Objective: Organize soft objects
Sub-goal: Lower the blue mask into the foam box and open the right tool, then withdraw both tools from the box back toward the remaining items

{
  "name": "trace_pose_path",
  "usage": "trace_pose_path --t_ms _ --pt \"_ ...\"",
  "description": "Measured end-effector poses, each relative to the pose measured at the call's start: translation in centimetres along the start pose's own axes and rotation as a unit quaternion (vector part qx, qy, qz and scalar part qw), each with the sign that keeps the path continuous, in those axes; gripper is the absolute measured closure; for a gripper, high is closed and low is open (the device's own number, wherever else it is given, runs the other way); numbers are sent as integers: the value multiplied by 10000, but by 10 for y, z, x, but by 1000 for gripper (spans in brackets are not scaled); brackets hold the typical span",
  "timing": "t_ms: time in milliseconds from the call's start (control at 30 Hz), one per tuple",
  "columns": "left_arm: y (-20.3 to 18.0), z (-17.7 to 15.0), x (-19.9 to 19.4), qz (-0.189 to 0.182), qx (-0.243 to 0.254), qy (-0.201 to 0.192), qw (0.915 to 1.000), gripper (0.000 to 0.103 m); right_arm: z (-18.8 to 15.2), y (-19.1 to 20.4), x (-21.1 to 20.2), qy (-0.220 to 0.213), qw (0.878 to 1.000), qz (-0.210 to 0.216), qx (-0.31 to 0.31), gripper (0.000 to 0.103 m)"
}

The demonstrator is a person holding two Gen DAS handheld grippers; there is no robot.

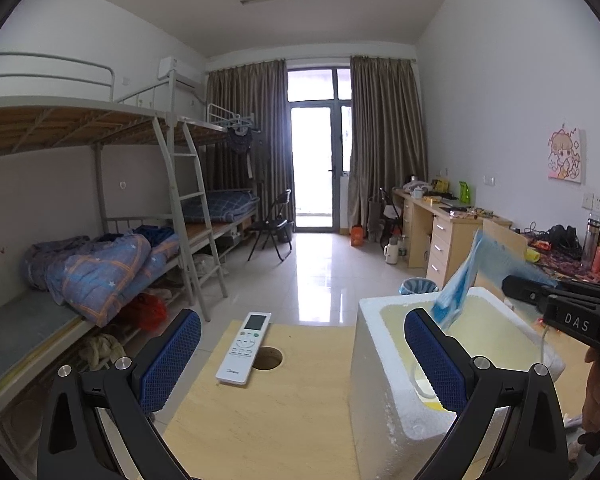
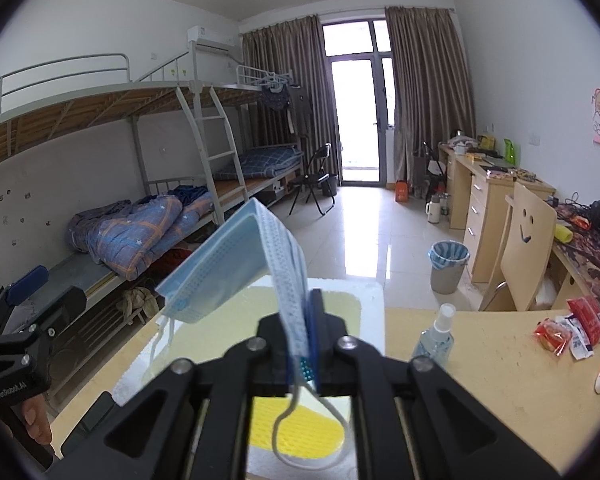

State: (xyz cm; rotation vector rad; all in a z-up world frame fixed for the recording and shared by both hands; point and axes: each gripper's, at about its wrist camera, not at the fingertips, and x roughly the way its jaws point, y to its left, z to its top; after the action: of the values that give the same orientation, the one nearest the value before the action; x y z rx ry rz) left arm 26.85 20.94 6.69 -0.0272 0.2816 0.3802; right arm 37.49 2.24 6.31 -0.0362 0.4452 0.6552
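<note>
Right gripper [image 2: 305,344] nearly closed, pads pinching the blue face mask [image 2: 236,264] at one edge; mask sticks up and forward from the jaws, ear loop dangling below, over the white foam box [image 1: 384,364]. Left gripper [image 1: 300,360] wide open, holding nothing, box just to its right, remote [image 1: 244,348] between its fingers' line of sight.

Left gripper [image 1: 302,364] open above remote [image 1: 245,347], blue mask [image 1: 456,284] over foam box [image 1: 384,364]

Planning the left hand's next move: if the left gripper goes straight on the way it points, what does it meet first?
Probably the remote on the wooden top, between the open fingers. The foam box sits just right of that line; depth is unclear.
</note>
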Motion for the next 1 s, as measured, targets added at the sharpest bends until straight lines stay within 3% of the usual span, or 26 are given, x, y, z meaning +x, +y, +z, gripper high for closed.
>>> trace_pose_path --t_ms 67,100,500,567,667,767,1000 --pt "1 0 0 0 -4 -8 10000 1 0 -1 -1 3 10000 17 86 49" --pt "3 -1 0 -4 -9 6 10000 1 -1 0 -2 -33 9999 57 115 45" --pt "1 -1 0 -62 -17 71 10000 1 3 4 -5 -73 9999 72 55 41" --pt "1 0 -1 -57 -23 82 9999 1 3 5 -5 -93 9999 88 59 22" --pt "3 1 0 -41 -23 95 9999 1 4 4 -9 -177 9997 114 125 8" --pt "2 1 3 -41 -28 133 9999 1 5 9 -11 -143 9998 101 -32 1" --pt "0 4 1 -152 9 198 9997 1 9 11 -33 -193 9996 40 -225 1"
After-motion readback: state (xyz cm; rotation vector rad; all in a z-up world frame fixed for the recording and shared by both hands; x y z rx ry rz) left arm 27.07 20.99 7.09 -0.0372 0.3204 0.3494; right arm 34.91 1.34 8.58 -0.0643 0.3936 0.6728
